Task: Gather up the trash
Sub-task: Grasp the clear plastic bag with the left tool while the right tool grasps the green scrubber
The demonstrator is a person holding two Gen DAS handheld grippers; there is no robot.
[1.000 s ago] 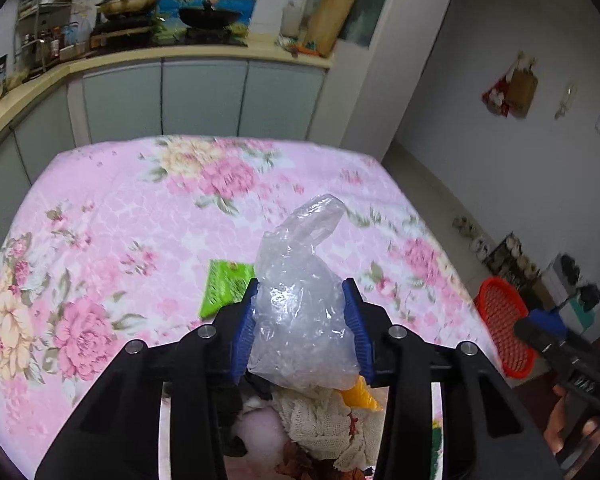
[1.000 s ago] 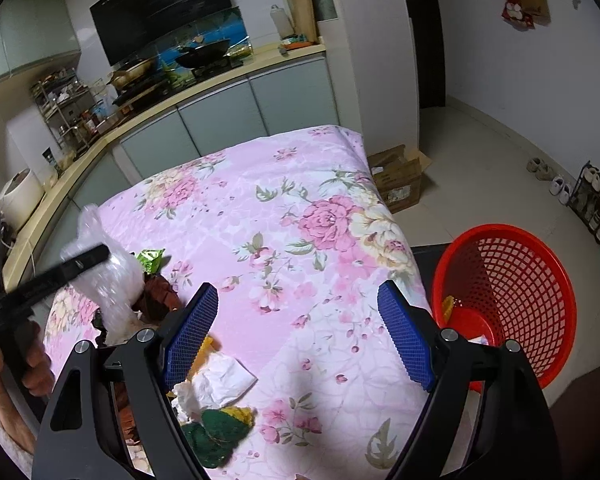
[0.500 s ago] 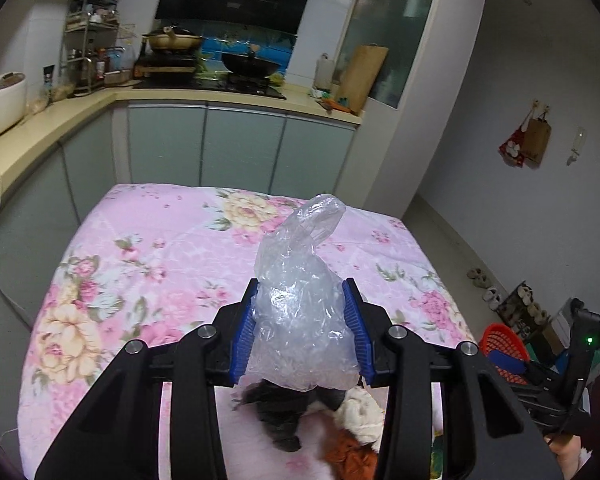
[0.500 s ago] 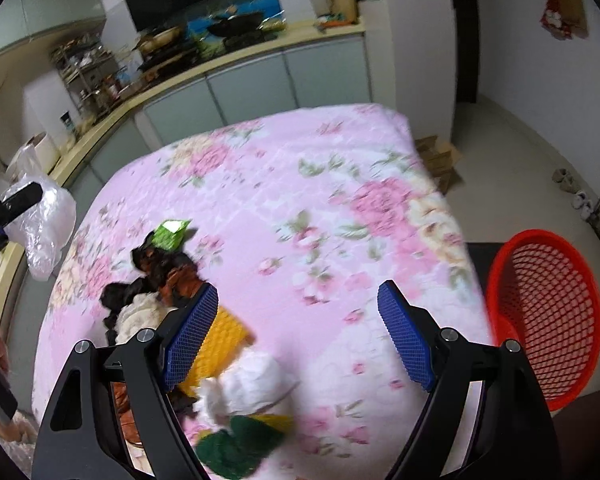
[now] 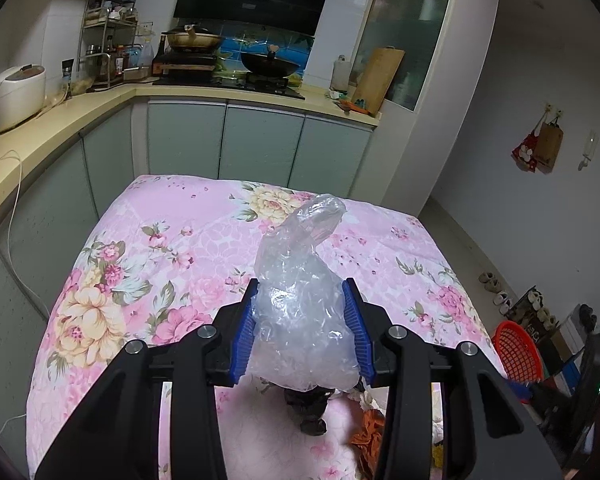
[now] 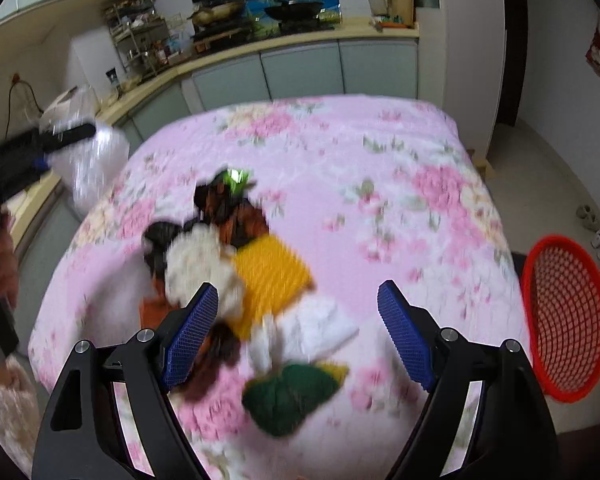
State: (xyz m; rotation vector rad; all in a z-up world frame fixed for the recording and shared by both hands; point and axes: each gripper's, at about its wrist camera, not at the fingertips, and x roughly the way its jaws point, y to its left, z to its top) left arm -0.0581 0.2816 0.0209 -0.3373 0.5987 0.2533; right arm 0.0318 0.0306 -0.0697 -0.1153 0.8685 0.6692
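My left gripper is shut on a crumpled clear plastic bag, held above the pink floral table. The bag also shows at the left of the right wrist view. My right gripper is open and empty, above a pile of trash: a yellow ridged piece, white crumpled paper, a green scrap, dark and brown scraps and a small green wrapper. The red mesh basket stands on the floor to the right of the table.
Kitchen counter with stove, pans and rice cooker runs behind and left of the table. Shoes and a rack line the right wall. The red basket also shows low right in the left wrist view.
My left gripper has risen and pulled back with the bag; the trash pile has dropped below it. My right gripper has swung left over the pile, with the basket now at the right edge.
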